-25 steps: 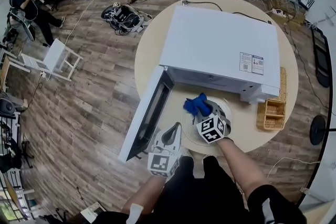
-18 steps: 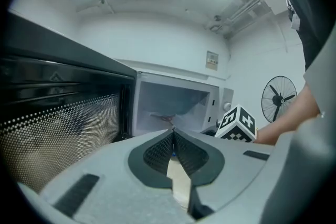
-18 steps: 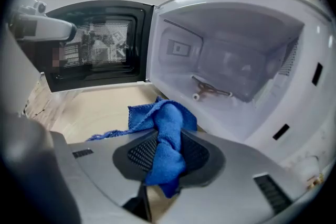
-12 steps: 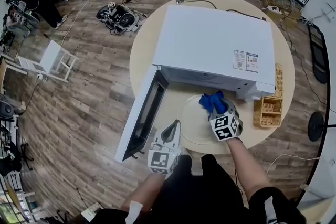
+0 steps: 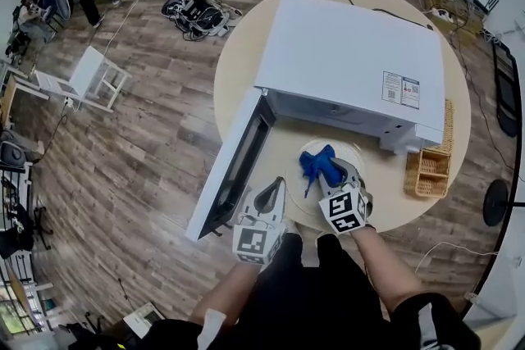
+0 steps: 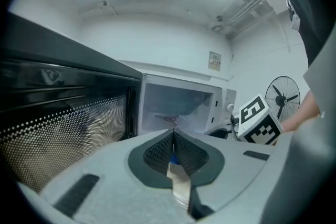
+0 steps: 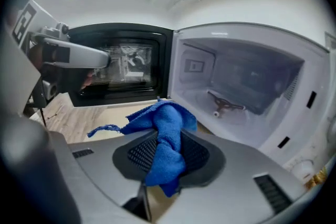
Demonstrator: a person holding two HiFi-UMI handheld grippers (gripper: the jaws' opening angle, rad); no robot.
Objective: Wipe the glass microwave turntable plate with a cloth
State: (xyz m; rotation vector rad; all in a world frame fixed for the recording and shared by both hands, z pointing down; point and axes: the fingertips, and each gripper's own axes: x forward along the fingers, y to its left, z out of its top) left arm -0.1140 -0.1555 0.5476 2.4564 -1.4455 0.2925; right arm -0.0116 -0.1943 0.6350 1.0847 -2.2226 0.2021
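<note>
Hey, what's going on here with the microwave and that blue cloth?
A person holds a gripper in each hand at a round table. The microwave stands there with its door open, and the glass turntable plate lies on the table in front of it. The right gripper is clamped on a blue cloth, holding it over the plate. The left gripper is shut at the plate's left edge, apparently pinching the rim.

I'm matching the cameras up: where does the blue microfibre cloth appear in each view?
Head view: the blue microfibre cloth is low centre, over the round glass plate.
Left gripper view: only a blue sliver shows between the jaws.
Right gripper view: centre, pinched in the jaws.
Shared landmark: the open white microwave.
</note>
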